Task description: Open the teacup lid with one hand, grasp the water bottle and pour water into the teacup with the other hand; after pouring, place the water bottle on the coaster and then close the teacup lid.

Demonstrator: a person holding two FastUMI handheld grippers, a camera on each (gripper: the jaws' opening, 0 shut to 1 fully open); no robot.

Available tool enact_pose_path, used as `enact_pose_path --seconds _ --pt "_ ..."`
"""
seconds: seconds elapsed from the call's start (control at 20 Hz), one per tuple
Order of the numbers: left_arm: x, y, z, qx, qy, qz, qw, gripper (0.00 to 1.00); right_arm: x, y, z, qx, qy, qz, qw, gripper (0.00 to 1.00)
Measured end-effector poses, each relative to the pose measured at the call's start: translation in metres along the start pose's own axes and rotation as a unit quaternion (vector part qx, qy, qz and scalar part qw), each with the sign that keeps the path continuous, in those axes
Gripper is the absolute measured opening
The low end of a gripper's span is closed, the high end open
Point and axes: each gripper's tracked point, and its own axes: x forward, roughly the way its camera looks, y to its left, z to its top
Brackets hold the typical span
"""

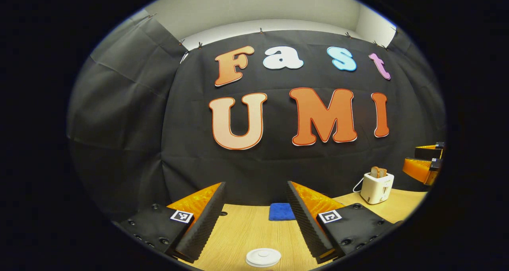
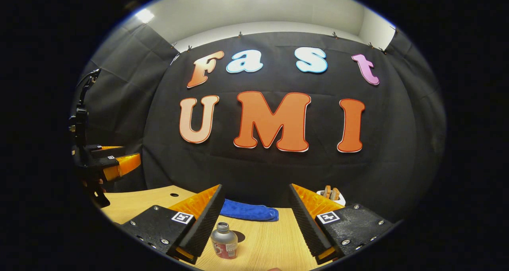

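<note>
Both held level above the table, jaws spread, nothing held. Left gripper (image 1: 254, 207): teacup lid (image 1: 263, 257) below between fingers. Right gripper (image 2: 254, 209): water bottle (image 2: 224, 239) upright by its left finger.

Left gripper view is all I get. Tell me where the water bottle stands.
Observer: In the right gripper view the water bottle stands upright on the table, low between the fingers of the right gripper.
Operator: Report its cap.
Observer: It has no cap; the mouth is open.
Operator: Say whether those fingers hold it.
Observer: No. They are spread wide. The bottle is close to one finger; I cannot tell whether it touches.
</note>
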Motion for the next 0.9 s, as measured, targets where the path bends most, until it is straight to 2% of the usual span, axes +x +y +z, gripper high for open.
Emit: enact_pose_path --seconds 0.5,0.7,0.75,0.9 --pt "0.006 -0.006 0.013 -0.004 -0.003 -0.010 1.000 0.98 0.003 0.008 0.006 -0.004 0.000 0.010 1.000 0.97" --pt "0.008 -0.002 -0.006 -0.007 0.021 -0.014 1.000 1.00 0.003 0.014 -0.012 -0.007 0.014 0.016 1.000 0.97" --pt "0.009 0.001 -0.013 -0.009 0.029 -0.015 0.999 0.96 0.003 0.017 -0.017 -0.006 0.022 0.019 1.000 0.97" --pt "0.008 -0.001 -0.036 -0.012 0.059 -0.028 0.998 0.96 0.002 0.022 -0.038 -0.004 0.047 0.028 0.999 0.97"
